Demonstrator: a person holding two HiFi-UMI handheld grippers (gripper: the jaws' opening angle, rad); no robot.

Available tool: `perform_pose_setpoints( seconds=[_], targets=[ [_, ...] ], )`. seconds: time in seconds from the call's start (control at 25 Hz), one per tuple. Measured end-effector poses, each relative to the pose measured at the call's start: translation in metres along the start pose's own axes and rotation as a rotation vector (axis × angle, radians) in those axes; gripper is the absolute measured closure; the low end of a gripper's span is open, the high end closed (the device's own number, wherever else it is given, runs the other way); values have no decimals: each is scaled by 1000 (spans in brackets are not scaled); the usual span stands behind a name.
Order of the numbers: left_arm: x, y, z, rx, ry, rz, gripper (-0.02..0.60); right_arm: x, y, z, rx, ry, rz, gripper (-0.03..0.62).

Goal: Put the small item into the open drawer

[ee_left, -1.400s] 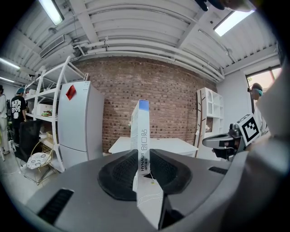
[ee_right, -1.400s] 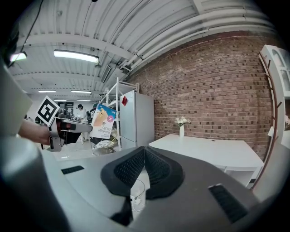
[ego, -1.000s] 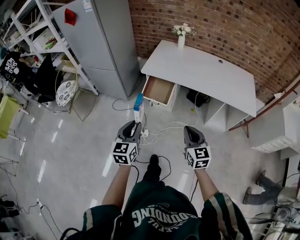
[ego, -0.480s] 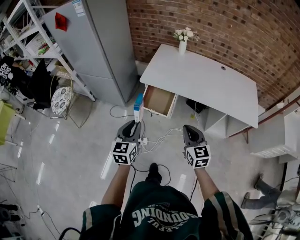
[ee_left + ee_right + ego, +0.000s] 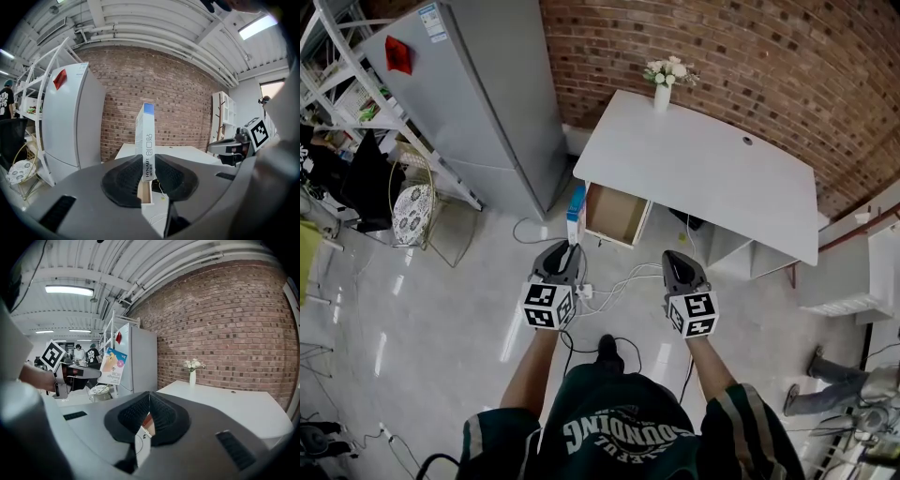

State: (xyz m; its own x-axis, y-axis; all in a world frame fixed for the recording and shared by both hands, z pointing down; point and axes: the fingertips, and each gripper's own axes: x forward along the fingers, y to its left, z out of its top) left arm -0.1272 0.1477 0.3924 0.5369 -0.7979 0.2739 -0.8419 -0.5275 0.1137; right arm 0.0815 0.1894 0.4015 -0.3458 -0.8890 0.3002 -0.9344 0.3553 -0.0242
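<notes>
The wall (image 5: 722,47) is rough brick, the floor (image 5: 441,309) glossy, the drawer (image 5: 614,211) wood, the box (image 5: 146,136) cardboard.

Dark-green jersey (image 5: 619,427), grey left gripper (image 5: 569,249), right gripper (image 5: 676,256)

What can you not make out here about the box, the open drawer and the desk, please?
Lower end of the box: left gripper view, buried between the pads of the left claw.
Rear of the drawer: head view, covered by the desk top.
Print on the box: head view, too small to read.
</notes>
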Motion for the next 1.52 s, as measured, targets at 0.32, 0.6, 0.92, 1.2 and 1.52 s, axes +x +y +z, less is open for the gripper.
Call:
perform_pose_setpoints(
  seconds=[0.32,0.6,0.92,1.2,1.52],
  targets=[
    [30,23,3,-1,4,-29,489,32,-4,-1,7,16,-25,569],
    [42,31,8,-9,-5,-57,488,33,-4,-1,6,31,-59,569],
    [51,29,8,-15,-8,-79,488,30,-8,4,-7,24,-90,569],
    [69,24,7,-10,-3,-84,488,42,-18,3,6,12,-80,569],
    [110,35,8,-18,16,-76,488,81,-41,6,13,21,-55,569]
  ],
)
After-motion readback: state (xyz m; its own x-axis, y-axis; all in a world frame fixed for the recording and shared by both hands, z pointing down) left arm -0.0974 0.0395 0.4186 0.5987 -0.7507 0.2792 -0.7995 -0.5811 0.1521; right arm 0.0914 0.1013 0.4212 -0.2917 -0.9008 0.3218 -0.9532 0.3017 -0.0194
